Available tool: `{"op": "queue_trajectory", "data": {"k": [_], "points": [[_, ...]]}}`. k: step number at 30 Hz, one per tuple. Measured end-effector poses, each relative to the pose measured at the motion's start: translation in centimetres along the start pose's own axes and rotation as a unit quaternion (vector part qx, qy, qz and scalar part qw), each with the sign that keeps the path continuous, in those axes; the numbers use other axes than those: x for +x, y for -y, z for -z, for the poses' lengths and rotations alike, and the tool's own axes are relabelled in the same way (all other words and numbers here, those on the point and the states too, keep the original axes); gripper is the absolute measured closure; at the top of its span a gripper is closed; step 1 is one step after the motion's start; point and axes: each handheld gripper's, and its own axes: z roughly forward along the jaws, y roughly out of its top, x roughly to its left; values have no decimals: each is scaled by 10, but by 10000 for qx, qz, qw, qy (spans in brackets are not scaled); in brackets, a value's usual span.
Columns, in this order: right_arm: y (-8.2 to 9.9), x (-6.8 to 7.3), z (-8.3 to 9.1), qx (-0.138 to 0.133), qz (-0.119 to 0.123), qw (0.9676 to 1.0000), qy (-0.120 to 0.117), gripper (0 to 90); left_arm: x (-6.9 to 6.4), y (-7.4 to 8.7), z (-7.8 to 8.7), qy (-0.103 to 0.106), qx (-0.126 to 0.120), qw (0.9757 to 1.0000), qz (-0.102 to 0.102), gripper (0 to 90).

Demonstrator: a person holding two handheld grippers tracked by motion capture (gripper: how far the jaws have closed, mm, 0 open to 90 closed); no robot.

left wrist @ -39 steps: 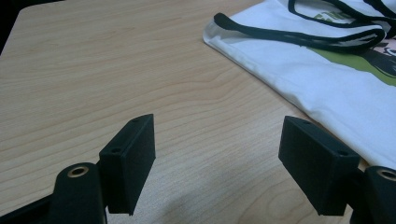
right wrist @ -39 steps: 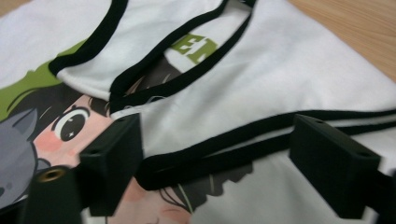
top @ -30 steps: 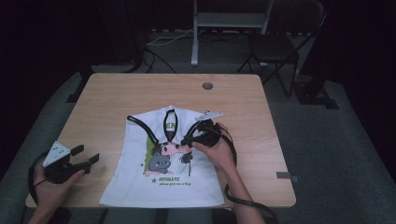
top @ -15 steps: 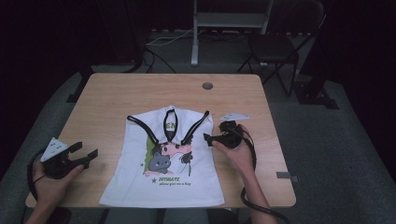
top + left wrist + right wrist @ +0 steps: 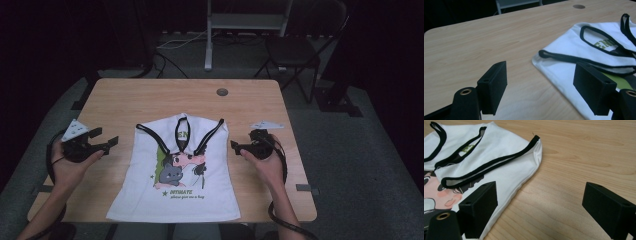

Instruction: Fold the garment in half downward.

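A white sleeveless top (image 5: 175, 170) with black trim and a cartoon print lies flat in the middle of the wooden table (image 5: 150, 97); its shoulder straps are folded inward. My left gripper (image 5: 104, 137) hovers open just left of the top's upper left corner. In the left gripper view the gripper (image 5: 544, 87) has its jaws wide apart with the top's trimmed edge (image 5: 574, 52) ahead to the right. My right gripper (image 5: 240, 143) is open just right of the top's upper right corner. The right gripper view shows the gripper (image 5: 544, 207) empty over bare wood, beside the top (image 5: 499, 157).
A round cable hole (image 5: 222, 92) sits near the table's far edge. Beyond the table stand a dark chair (image 5: 300, 50) and a metal stand (image 5: 245, 20), with cables on the floor. Bare wood lies on both sides of the top.
My right gripper has drawn back to the right, off the top's upper right part onto bare table. My left gripper has moved forward and right, closer to the top's left corner.
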Motion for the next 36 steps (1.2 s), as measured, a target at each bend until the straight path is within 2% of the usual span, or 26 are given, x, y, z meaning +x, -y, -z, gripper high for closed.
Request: {"op": "queue_trajectory", "data": {"k": [4, 9, 13, 18, 19, 20, 25, 28, 32, 34, 36], "points": [[-12, 0, -6, -3, 6, 10000, -25, 123, 6, -16, -21, 105, 168, 9998, 21, 268], [-34, -7, -18, 60, -12, 10000, -54, 123, 22, -33, -55, 248, 571, 9980, 146, 268], [-52, -17, -33, 150, -106, 9998, -34, 123, 29, -42, -84, 389, 1030, 9939, 117, 268], [-66, -23, -56, 382, -175, 9991, -68, 123, 33, -46, -107, 575, 1329, 9893, 197, 269], [-68, -23, -61, 430, -161, 9989, -66, 127, 33, -47, -112, 608, 1418, 9878, 229, 269], [-70, -22, -66, 501, -134, 9986, -77, 142, 33, -46, -115, 608, 1438, 9874, 240, 269], [-77, -18, -90, 751, 78, 9970, -165, 225, 28, -42, -134, 814, 1666, 9824, 238, 269], [-79, -14, -104, 893, 128, 9958, -136, 265, 23, -40, -142, 813, 1775, 9805, 201, 270], [-75, -9, -116, 949, 220, 9952, -23, 332, 19, -36, -148, 841, 1870, 9786, 155, 270], [-71, -7, -119, 994, 343, 9944, 105, 368, 16, -36, -149, 828, 1856, 9791, 67, 279], [-66, -6, -118, 982, 497, 9938, 164, 400, 14, -36, -148, 852, 1876, 9785, -14, 282]]}}
